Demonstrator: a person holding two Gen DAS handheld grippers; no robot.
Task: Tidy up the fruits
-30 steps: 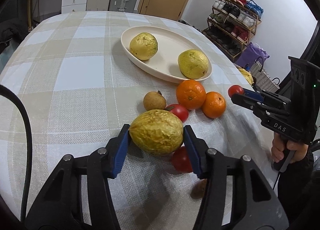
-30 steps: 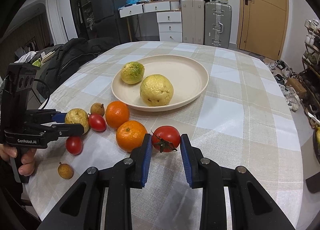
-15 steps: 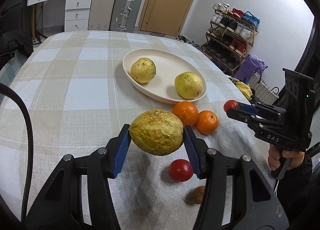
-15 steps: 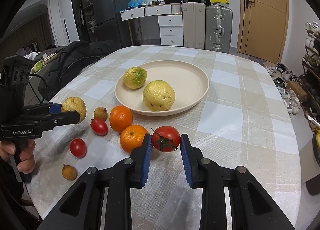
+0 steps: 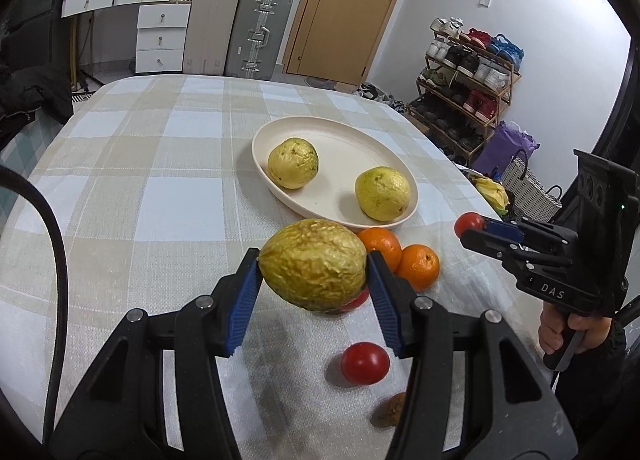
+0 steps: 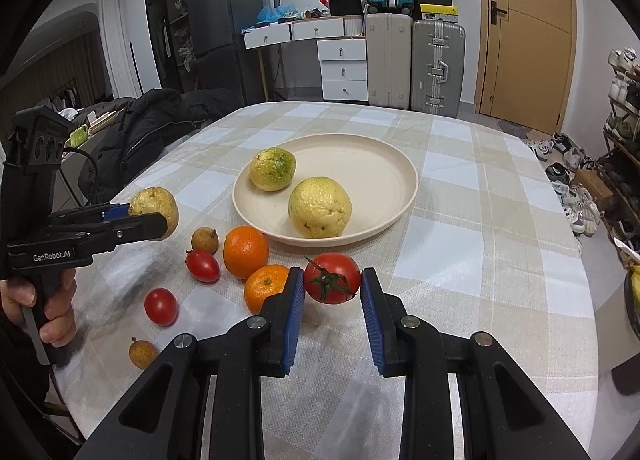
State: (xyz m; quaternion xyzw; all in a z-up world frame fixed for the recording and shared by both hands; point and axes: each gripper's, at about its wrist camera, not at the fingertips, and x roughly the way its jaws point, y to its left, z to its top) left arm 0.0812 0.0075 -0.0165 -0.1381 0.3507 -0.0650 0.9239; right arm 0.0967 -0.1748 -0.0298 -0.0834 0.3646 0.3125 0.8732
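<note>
My left gripper (image 5: 314, 270) has its jaws clamped on a wrinkled yellow guava (image 5: 313, 264), one blue pad against each side, and the fruit hangs clear of the checked bench (image 5: 160, 187). Beyond those jaws sits the cream plate (image 5: 394, 171) with two more yellow guavas — one (image 5: 293, 163) toward its far left, the other (image 5: 383, 193) nearer the right rim. Just past the jaws' right tip lie two oranges (image 5: 418, 266), and below them a small red tomato (image 5: 365, 363) and a brown fruit (image 5: 390, 408) partly hidden by the finger. My right gripper (image 6: 332, 282) is pinched narrow on a stemmed red tomato (image 6: 332, 278) — held off the bench, well short of the plate ahead of its jaws.
</note>
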